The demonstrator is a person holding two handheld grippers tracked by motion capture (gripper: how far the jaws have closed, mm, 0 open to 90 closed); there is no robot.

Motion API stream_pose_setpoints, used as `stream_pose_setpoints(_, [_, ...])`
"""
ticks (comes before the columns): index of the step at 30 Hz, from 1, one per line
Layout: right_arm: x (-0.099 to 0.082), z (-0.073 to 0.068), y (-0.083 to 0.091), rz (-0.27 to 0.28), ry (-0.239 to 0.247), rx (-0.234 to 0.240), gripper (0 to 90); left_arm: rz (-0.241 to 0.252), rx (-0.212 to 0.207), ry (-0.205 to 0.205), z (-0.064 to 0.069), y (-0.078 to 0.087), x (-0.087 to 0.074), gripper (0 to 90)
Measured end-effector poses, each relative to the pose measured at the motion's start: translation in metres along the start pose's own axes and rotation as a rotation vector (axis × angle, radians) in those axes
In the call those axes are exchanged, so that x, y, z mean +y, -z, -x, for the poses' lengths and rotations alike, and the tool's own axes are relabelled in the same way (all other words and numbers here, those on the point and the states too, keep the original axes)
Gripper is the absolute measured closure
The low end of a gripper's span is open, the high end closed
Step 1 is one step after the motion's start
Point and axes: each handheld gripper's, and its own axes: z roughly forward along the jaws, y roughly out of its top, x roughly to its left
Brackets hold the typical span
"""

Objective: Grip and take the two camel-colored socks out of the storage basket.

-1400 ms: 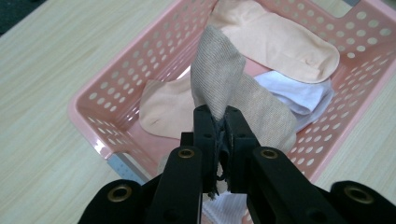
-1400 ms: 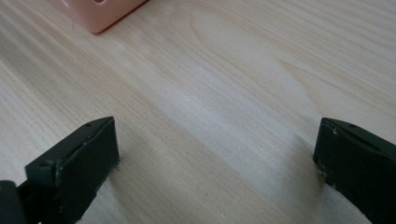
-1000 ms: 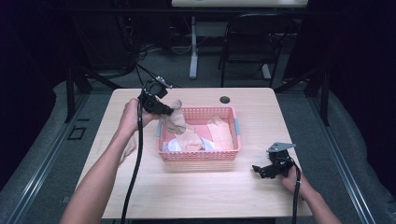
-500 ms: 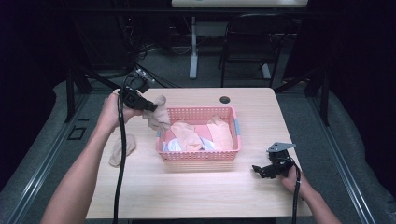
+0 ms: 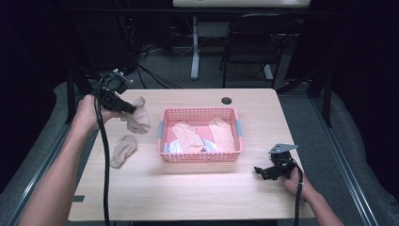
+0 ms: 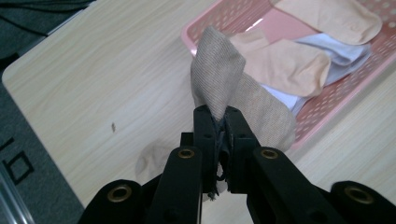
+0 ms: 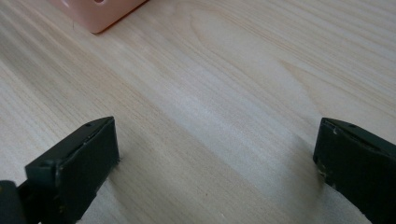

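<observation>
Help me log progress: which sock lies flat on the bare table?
The tan sock left of the pink basket. Another hangs pinched in the left claw; the rest lie inside the basket.

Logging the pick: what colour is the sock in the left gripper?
Tan-beige sock, clearest in the left gripper view.

Tongs (image 6: pixel 218 122) clamped on tan sock (image 6: pixel 224 81), above table (image 6: pixel 93 74) beside pink basket (image 6: pixel 327 109).
</observation>
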Motion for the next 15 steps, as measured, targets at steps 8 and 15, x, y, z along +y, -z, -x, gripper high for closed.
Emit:
stream_pose_setpoints(8, [0.0, 0.0, 0.0, 0.0, -0.001, -0.001, 0.0, -0.034, 0.026, 0.059, -0.02, 0.001, -0.028, 85.6])
stream_pose_setpoints(15, [0.0, 0.0, 0.0, 0.0, -0.001, 0.0, 0.0, -0.079, 0.032, 0.098, -0.033, -0.01, -0.048, 85.6])
